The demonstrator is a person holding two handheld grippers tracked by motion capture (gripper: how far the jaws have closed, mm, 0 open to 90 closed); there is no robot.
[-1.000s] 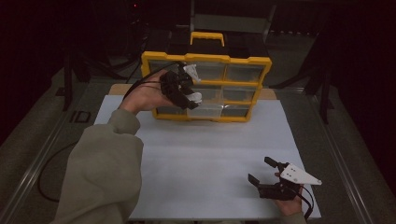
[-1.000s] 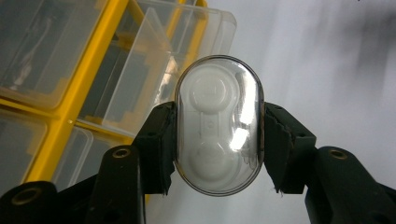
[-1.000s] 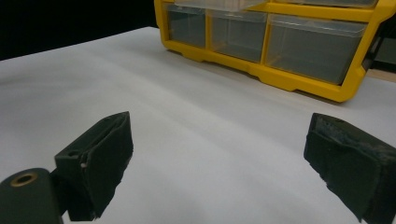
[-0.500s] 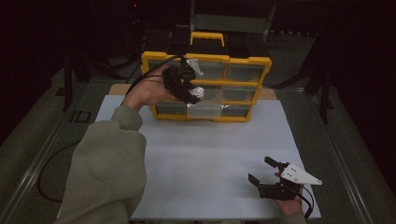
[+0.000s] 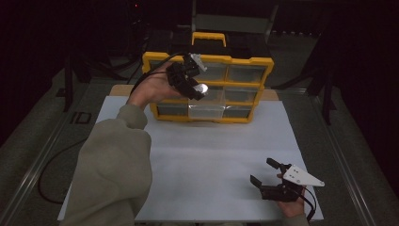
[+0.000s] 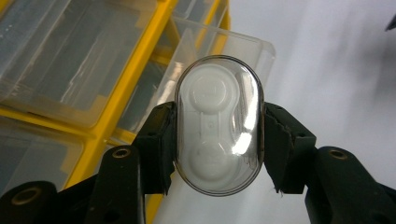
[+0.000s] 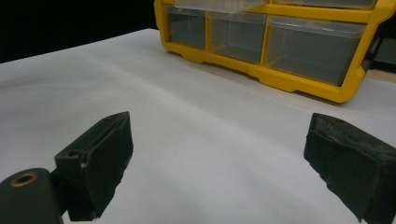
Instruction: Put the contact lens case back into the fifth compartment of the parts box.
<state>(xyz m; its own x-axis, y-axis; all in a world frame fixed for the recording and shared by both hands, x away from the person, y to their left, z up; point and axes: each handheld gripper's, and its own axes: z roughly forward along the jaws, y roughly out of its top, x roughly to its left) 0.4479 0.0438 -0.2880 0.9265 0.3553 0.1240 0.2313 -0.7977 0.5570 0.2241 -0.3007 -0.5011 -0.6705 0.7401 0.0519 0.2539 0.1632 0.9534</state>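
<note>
My left gripper (image 5: 197, 89) is raised in front of a yellow drawer organizer (image 5: 244, 62) and is shut on a small clear oval case (image 6: 218, 123) holding a white two-well insert. In the high view the case (image 5: 202, 88) hangs just above a clear drawer (image 5: 207, 109) pulled out of the organizer's middle column. The left gripper view shows that open drawer (image 6: 219, 44) right behind the case. My right gripper (image 5: 264, 173) rests low at the front right of the white table top, open, with nothing between its pads (image 7: 100, 154).
The organizer (image 7: 280, 77) stands at the back middle of the white sheet (image 5: 211, 160), with a yellow handle (image 5: 207, 36) on top and several clear drawers. A person's sleeve (image 5: 113, 169) covers the front left. Dark floor and cables surround the table.
My left gripper has moved right and slightly down with the case, from the organizer's upper left to above the pulled-out drawer. The right gripper has stayed put.
</note>
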